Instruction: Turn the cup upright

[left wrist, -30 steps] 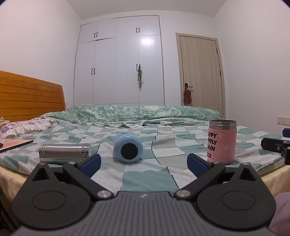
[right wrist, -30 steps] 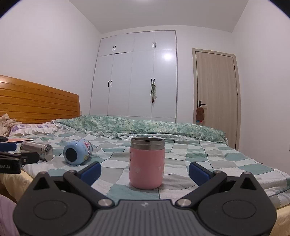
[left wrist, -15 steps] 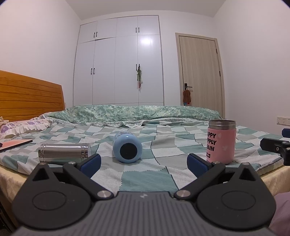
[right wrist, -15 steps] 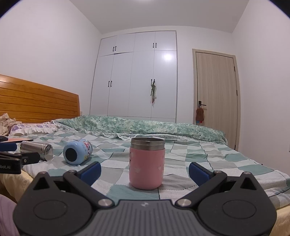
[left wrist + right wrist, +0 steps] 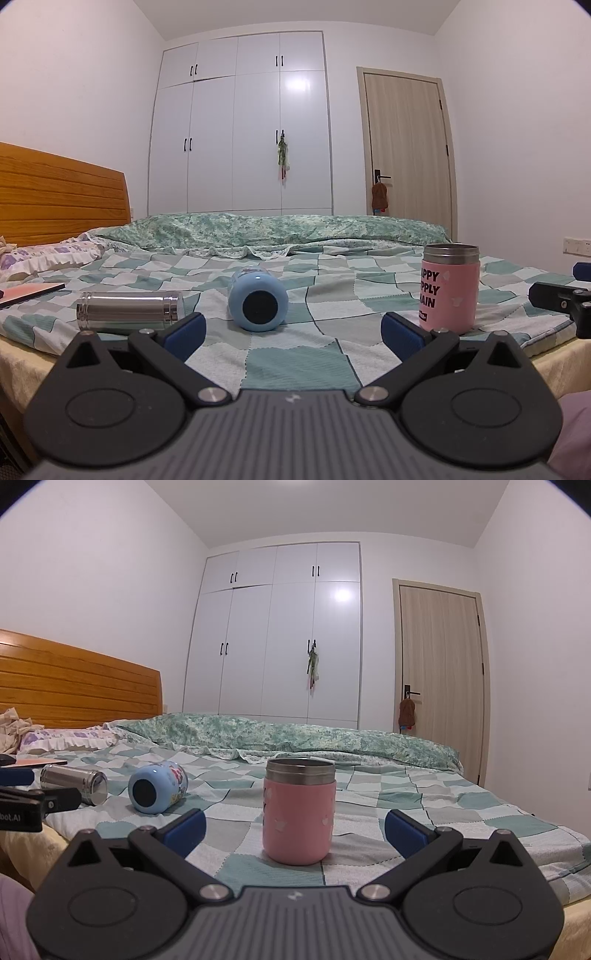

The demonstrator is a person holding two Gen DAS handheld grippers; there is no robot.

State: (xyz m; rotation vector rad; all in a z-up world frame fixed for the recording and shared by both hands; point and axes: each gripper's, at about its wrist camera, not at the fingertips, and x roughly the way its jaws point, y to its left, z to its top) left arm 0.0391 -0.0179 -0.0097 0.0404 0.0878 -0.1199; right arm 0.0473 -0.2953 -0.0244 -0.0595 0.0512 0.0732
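Cup number one, the blue cup (image 5: 258,304), lies on its side on the checked bedspread (image 5: 295,369), its dark round base turned toward my left gripper (image 5: 291,330). It sits a little beyond the fingertips and slightly left of the middle of their gap, touching neither finger. My left gripper is spread wide with nothing between its blue pads (image 5: 184,329). Left of the blue cup, apart from it, a steel cup (image 5: 129,311) also lies on its side, just beyond my left finger. The pink cup (image 5: 298,810) stands upright, steel rim up, straight ahead of my right gripper (image 5: 295,827) and centred in its gap, just beyond the tips, not touching them. My right gripper is likewise spread wide and holds nothing. From the right wrist view the blue cup (image 5: 158,786) and steel cup (image 5: 75,783) lie off to the left, well apart from that gripper.
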